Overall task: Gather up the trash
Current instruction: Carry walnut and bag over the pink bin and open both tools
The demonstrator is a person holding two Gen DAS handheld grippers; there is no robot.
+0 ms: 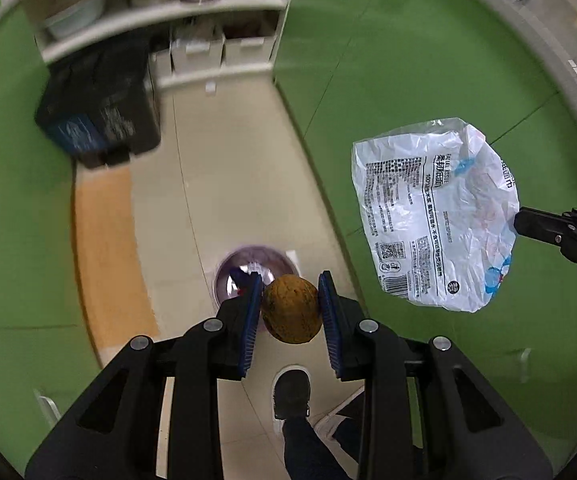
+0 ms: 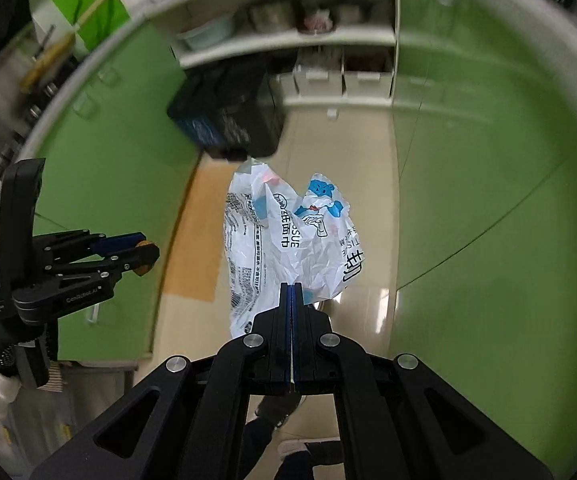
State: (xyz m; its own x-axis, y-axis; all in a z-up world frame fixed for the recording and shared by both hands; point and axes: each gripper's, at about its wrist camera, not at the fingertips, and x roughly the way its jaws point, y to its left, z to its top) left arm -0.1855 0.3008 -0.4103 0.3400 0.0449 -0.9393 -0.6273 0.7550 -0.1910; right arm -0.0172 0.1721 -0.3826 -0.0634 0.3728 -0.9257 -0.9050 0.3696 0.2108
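Step in hand: carrying collected trash to the bin, both items held above the floor.

Left claw (image 1: pixel 290 309): closed partway onto a brown, rounded fruit-like scrap (image 1: pixel 291 309), blue pads touching it on the left and right sides. Scrap sits clear of the floor, just near of the purple-lined bin (image 1: pixel 248 270) as seen from the left wrist.

Right claw (image 2: pixel 291 294): pressed fully together, pinching the near edge of a crumpled white tissue wrapper (image 2: pixel 288 236). Wrapper hangs free in front of the green cabinet doors (image 1: pixel 408 80), right of the bin and well apart from it.

Tiled floor (image 1: pixel 216 184), orange mat (image 1: pixel 104 248) left, dark box (image 1: pixel 100 120) far left; person's shoe (image 1: pixel 291 394) below.

Next move, as judged: centre the left claw over the bin opening and release the scrap, then bring the right claw leftward over the bin. The light wrapper may drift or cling on release.
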